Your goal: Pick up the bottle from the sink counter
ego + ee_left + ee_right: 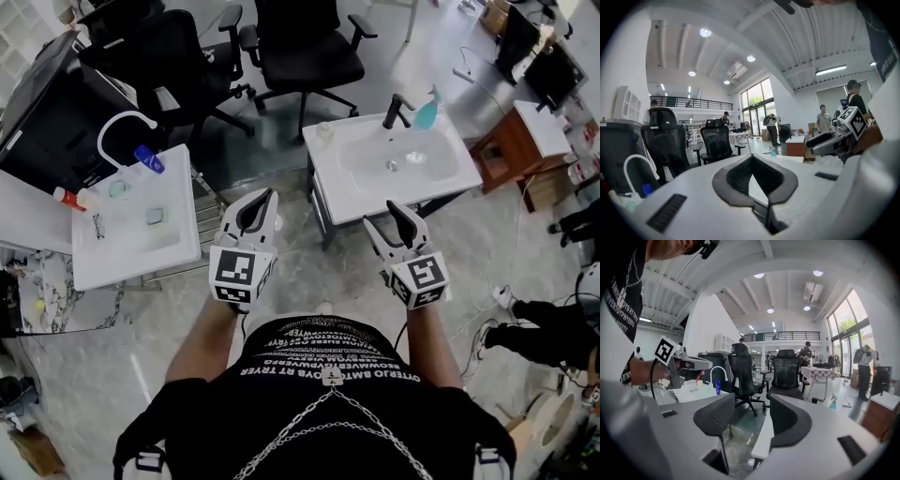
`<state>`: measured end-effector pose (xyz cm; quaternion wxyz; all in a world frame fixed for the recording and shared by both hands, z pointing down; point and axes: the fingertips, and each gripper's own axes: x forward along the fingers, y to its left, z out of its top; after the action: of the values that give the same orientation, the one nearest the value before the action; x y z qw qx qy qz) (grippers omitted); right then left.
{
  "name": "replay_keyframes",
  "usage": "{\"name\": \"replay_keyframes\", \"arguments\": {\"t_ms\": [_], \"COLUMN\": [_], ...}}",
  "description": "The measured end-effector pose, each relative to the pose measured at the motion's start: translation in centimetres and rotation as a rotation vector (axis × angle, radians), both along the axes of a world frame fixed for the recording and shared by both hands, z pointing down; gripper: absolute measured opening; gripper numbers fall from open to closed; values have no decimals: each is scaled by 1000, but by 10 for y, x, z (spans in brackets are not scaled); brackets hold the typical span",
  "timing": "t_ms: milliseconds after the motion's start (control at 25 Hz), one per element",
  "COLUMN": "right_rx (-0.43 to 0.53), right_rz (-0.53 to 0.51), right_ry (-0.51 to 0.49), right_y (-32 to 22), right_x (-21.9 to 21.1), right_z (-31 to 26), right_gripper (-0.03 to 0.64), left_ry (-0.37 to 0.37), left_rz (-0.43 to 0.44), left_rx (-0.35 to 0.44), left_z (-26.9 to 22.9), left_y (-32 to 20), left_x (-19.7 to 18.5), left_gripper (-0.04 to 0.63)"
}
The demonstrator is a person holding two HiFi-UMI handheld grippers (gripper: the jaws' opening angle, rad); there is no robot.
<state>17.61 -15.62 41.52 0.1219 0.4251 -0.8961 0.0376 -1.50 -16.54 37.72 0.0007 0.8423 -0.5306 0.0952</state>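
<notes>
The right gripper (386,223), fingers released and empty, should straddle the teal bottle (427,113) beside the tap (397,111), low on its body; the left gripper (263,200) is clenched, empty.

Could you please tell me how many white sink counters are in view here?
2. One white sink counter stands at the left of the head view; the other stands at the right. More may lie outside the frame.

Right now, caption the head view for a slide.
Left gripper shut, right gripper open, both short of the sink counter holding a teal bottle.
</notes>
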Motion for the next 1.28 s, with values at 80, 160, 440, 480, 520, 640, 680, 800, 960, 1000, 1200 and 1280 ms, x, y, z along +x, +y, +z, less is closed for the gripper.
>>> {"name": "replay_keyframes", "arguments": {"t_ms": [80, 160, 440, 480, 520, 640, 680, 800, 960, 1000, 1200, 1280], "right_rx": [-11, -18, -52, -57, -61, -55, -53, -63, -71, -72, -78, -78], "right_rz": [-9, -19, -24, -23, -21, -17, -11, 11, 21, 28, 54, 66], "right_ry": [6, 5, -11, -15, -20, -35, -38, -47, -29, -28, -20, -14], "right_y": [-9, -18, -46, -52, -57, -72, -79, -103, -137, -145, -186, -202], "right_x": [7, 11, 8, 6, 3, -8, -11, -18, -34, -37, -52, -58], "right_z": [3, 6, 25, 28, 30, 33, 34, 36, 37, 37, 38, 39], "right_gripper": [214, 215, 216, 216, 218, 223, 225, 229, 230, 230, 230, 230], "left_ry": [-6, -9, -26, -33, -40, -34, -29, -37, -32, -26, -23, -24], "left_rz": [-4, -12, -59, -58, -54, -21, -8, 35, 77, 85, 127, 145], "left_rx": [-7, -26, -96, -99, -101, -105, -105, -103, -84, -85, -96, -96], "left_z": [5, 12, 39, 42, 45, 46, 46, 47, 39, 38, 42, 43], "left_y": [-8, -13, -26, -31, -36, -56, -65, -96, -143, -153, -199, -216], "left_x": [7, 9, -8, -11, -14, -18, -19, -19, -22, -23, -31, -35], "left_gripper": [5, 5, 5, 5, 6, 6, 5, 5, 5, 5, 5, 5]}}
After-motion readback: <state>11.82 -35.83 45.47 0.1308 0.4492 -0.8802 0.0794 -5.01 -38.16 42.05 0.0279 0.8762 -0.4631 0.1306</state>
